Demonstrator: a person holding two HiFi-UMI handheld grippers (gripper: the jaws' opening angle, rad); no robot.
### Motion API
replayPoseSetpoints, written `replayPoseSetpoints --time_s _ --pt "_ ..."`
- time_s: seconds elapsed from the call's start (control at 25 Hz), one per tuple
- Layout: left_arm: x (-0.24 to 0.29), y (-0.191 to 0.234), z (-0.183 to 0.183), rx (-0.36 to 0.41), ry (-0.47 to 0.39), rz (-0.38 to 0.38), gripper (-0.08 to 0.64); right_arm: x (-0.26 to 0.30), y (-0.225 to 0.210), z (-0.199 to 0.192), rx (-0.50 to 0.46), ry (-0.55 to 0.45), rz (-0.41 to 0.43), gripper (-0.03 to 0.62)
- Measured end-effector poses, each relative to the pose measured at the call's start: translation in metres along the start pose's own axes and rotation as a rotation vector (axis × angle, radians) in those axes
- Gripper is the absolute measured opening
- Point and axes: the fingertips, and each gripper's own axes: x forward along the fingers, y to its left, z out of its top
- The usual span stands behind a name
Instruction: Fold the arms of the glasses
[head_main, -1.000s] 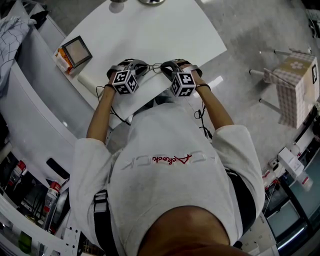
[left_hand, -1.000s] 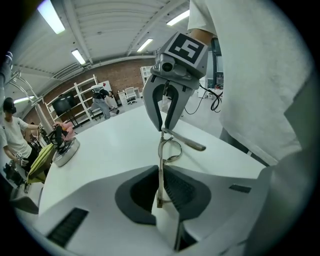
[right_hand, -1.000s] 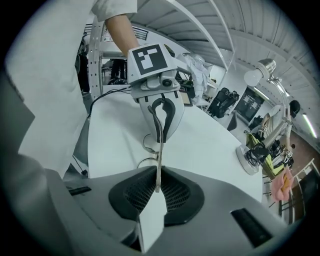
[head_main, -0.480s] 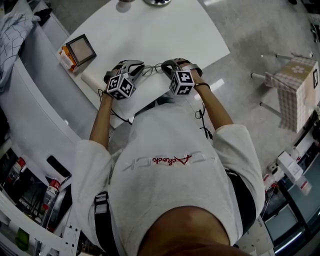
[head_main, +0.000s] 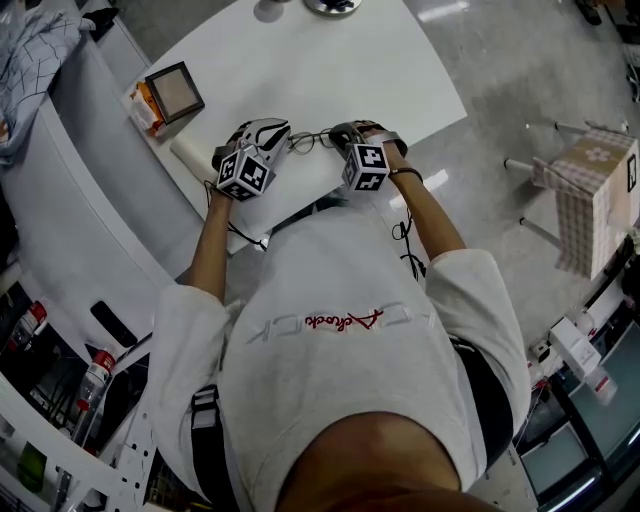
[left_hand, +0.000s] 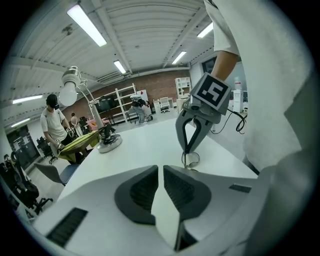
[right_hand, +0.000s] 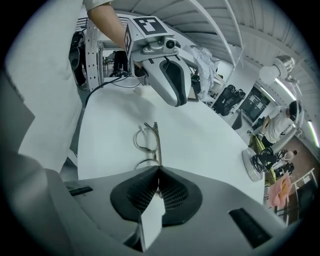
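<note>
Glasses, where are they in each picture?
Head view: the glasses are in the upper middle, near the front edge of the white table.
Left gripper view: small, just right of the middle.
Right gripper view: just left of the middle.
Shared landmark: the white table beneath them.

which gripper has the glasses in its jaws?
The right gripper: its jaws are closing on the glasses. The left gripper has jaws slightly apart, with nothing between them.
</note>
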Motion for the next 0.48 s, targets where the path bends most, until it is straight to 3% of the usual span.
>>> replayPoseSetpoints --time_s 0.36,0.48 --pt "-0.01 -0.015 0.012 -0.066 -0.022 0.026 0.06 -0.018 0.014 0.008 0.069 -0.042 -0.024 0.025" --pt "-0.003 0.007 0.027 -0.072 -0.059 0.061 0.058 -0.025 -0.013 0.01 0.088 -0.067 -0.082 0.023"
